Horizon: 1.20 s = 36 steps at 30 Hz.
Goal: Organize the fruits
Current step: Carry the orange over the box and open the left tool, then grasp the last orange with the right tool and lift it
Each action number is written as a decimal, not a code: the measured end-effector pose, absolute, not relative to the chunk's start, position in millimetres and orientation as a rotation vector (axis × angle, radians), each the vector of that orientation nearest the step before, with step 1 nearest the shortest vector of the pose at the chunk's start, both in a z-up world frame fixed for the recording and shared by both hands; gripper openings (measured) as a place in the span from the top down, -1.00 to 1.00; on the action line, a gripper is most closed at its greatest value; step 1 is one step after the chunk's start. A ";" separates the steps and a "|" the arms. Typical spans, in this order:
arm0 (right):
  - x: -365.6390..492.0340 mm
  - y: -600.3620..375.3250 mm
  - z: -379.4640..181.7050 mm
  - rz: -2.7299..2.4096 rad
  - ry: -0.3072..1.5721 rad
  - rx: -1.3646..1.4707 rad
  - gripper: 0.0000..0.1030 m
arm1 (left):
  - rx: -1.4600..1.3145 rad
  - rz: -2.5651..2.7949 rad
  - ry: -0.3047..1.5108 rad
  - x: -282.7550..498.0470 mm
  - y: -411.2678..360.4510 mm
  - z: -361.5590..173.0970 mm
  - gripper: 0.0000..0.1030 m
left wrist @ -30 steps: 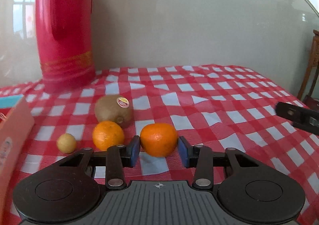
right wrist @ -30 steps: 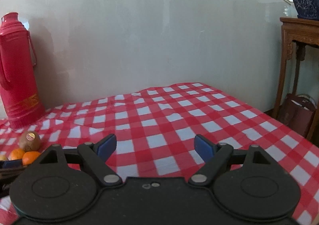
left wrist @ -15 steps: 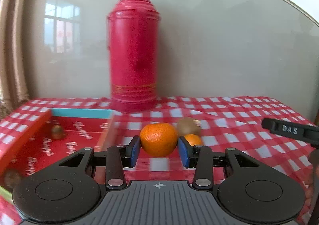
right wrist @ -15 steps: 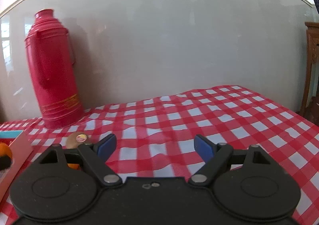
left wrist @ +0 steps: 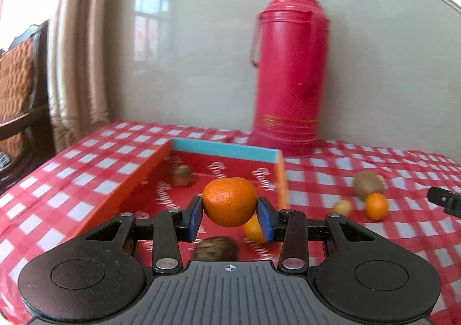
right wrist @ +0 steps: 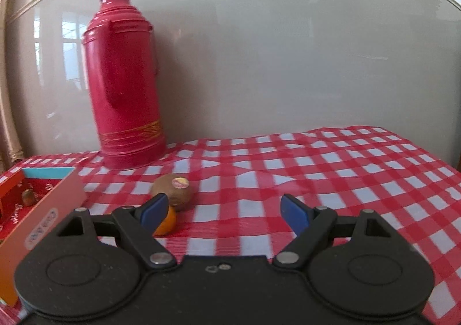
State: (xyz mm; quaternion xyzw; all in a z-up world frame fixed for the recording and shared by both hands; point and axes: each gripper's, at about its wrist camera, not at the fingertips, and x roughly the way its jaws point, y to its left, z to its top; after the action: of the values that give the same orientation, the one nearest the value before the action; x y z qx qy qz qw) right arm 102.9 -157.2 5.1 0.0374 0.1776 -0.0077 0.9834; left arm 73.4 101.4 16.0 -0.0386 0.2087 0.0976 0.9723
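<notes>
My left gripper is shut on an orange mandarin and holds it above the red box. In the box lie a kiwi, another orange and a brown fruit. On the cloth to the right lie a kiwi, a small orange and a small yellowish fruit. My right gripper is open and empty above the cloth, with the stickered kiwi and the orange just beyond its left finger.
A tall red thermos stands at the wall behind the box; it also shows in the right wrist view. The red-checked tablecloth covers the table. A wooden chair and curtain stand at far left.
My left gripper has lifted the mandarin off the cloth and carried it left to above the red box. My right gripper has swung left toward the remaining fruits, still open.
</notes>
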 end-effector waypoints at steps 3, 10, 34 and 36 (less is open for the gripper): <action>103.3 -146.3 5.2 0.010 0.357 0.065 -0.52 | -0.097 0.238 0.434 74.4 118.4 12.6 0.20; 103.5 -133.2 3.9 0.034 0.363 0.046 -0.52 | -0.127 0.309 0.449 73.5 139.7 7.3 0.07; 117.1 -112.7 -2.2 0.100 0.414 -0.037 -0.33 | -0.105 0.379 0.386 54.4 155.0 15.1 -0.81; 121.9 -110.3 -3.8 0.100 0.431 -0.044 -0.25 | -0.108 0.391 0.383 53.0 160.1 14.2 -0.81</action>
State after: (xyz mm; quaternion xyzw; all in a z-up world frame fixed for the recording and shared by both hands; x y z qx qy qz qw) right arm 121.9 -110.3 -3.8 -0.0220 0.2136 0.0496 0.9754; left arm 53.0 160.1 14.2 -0.0534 0.1891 0.1929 0.9613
